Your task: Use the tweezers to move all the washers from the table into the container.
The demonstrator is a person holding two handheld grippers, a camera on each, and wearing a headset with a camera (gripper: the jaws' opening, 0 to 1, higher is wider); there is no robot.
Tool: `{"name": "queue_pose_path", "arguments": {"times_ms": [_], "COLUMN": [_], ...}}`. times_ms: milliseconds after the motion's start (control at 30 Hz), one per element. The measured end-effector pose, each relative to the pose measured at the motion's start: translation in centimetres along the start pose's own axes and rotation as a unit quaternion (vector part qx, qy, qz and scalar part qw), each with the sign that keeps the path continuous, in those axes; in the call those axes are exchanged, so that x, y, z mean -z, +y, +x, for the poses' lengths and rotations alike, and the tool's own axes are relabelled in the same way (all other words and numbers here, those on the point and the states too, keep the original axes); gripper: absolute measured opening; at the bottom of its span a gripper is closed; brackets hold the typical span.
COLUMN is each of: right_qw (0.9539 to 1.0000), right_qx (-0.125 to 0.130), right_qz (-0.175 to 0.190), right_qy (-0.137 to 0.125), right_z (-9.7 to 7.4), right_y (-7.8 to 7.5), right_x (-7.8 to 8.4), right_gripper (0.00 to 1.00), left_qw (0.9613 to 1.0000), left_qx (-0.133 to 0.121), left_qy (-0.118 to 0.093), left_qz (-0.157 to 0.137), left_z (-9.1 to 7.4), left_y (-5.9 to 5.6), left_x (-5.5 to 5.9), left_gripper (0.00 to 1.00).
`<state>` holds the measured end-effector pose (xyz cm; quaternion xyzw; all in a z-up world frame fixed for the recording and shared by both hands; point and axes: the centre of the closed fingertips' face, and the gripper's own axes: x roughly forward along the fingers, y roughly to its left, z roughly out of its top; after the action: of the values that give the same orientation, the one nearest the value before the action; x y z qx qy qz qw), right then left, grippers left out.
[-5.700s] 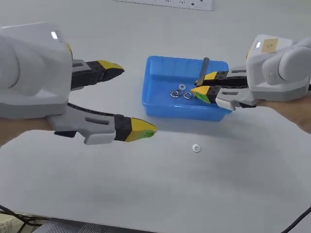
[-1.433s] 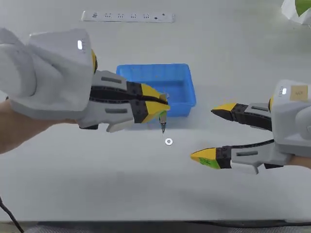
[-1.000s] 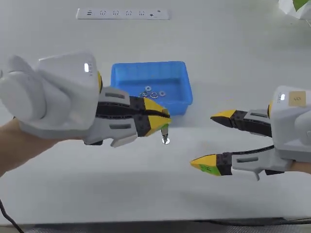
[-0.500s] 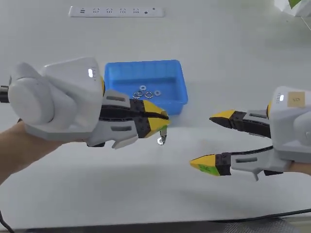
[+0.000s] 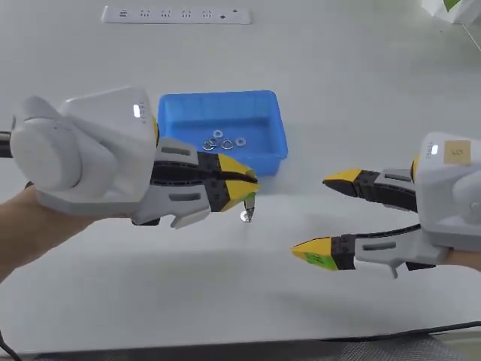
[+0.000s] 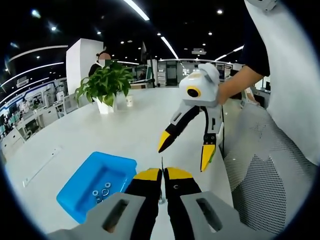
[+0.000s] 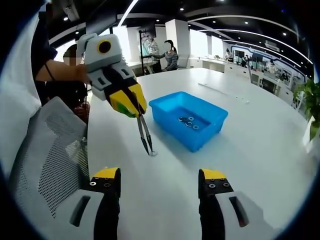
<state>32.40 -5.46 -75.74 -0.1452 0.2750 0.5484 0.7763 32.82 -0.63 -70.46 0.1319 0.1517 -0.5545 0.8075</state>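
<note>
So, head view first: the left claw is clamped tight on the tweezers. They point down at the white worktop, just in front of the blue container. There's a tiny ring at the tweezers' tips that looks like a washer, but it's too small to say if it's lifted or sitting on the surface. A few more washers lie inside the container. The right claw hangs off to the right with its jaws spread wide, nothing in it. A power strip lies at the far edge.

Left gripper view: its own jaws are pressed together around the thin tweezers. The container is down-left, and a potted plant stands further back.

Right gripper view: its own jaws are apart. The tweezers angle down, tips near the container's closest corner.
</note>
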Motion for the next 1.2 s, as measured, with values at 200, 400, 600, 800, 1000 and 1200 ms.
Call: {"name": "queue_pose_path", "arguments": {"times_ms": [200, 400, 600, 800, 1000, 1200], "right_qw": [1.0, 1.0, 1.0, 1.0, 1.0, 0.999], "right_qx": [-0.001, -0.003, -0.004, -0.005, -0.009, -0.038], "right_qz": [0.001, 0.001, 0.002, 0.004, 0.001, -0.023], "right_qy": [0.003, 0.004, 0.003, 0.001, 0.001, -0.01], "right_z": [0.0, 0.1, 0.3, 0.3, 0.5, 1.7], "right_y": [0.1, 0.1, 0.2, 0.2, 0.4, 1.0], "right_x": [0.2, 0.2, 0.1, 0.0, -0.1, -1.0], "right_gripper": [0.64, 0.63, 0.63, 0.63, 0.63, 0.59], "left_qw": [1.0, 1.0, 1.0, 1.0, 0.9999, 0.9999], "left_qx": [0.0, -0.003, -0.005, -0.003, 0.005, 0.006], "left_qy": [0.006, 0.004, 0.004, 0.0, -0.003, -0.003], "left_qz": [0.003, 0.004, 0.006, -0.001, -0.009, -0.015], "left_z": [0.1, 0.0, 0.0, 0.1, 0.1, 0.0], "left_y": [-0.2, -0.1, -0.1, -0.2, -0.7, -0.7], "left_x": [0.5, 0.5, 0.4, 0.4, 0.5, 0.5], "left_gripper": [0.06, 0.06, 0.06, 0.06, 0.06, 0.06]}}
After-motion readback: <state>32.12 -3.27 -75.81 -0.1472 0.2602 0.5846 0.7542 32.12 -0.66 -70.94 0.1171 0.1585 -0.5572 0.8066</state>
